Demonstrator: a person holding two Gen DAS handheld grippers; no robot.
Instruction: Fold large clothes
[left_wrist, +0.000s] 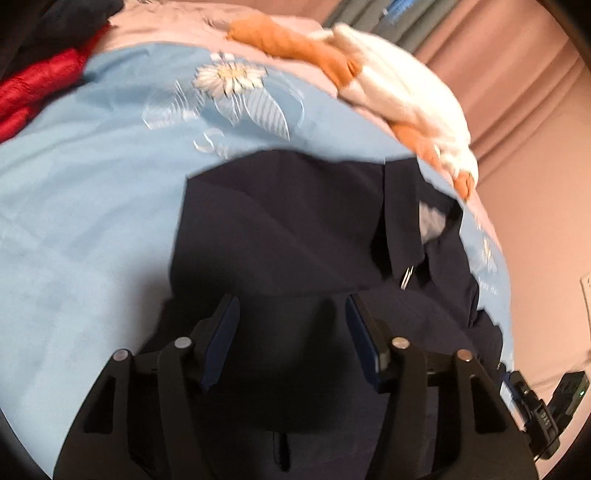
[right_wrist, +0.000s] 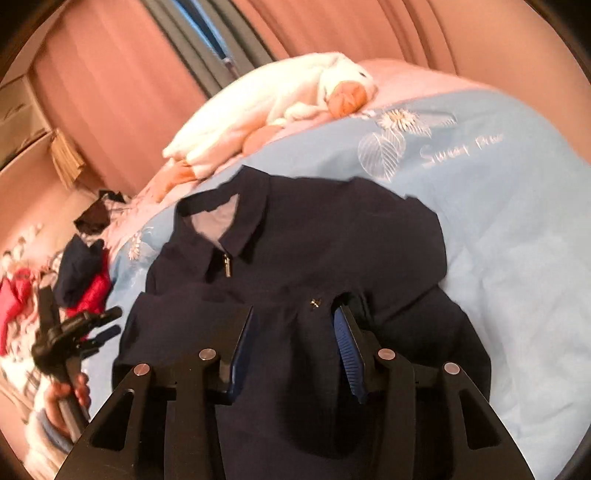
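Observation:
A dark navy zip-collar jacket (left_wrist: 295, 236) lies spread on a light blue bedcover (left_wrist: 92, 206). Its collar and silver zip pull (right_wrist: 227, 266) show in the right wrist view, where the jacket (right_wrist: 314, 240) fills the middle. My left gripper (left_wrist: 291, 302) is open just above the jacket's dark cloth, nothing between its blue pads. My right gripper (right_wrist: 293, 314) is open over the jacket's lower body, empty. The other hand-held gripper (right_wrist: 107, 323) shows at the left of the right wrist view, beside the jacket's edge, held by a hand.
A white and orange plush toy (left_wrist: 399, 92) lies along the far bed edge; it also shows in the right wrist view (right_wrist: 280, 103). Red and dark clothes (left_wrist: 40, 85) are heaped at the left. Pink curtains (right_wrist: 122, 92) hang behind the bed.

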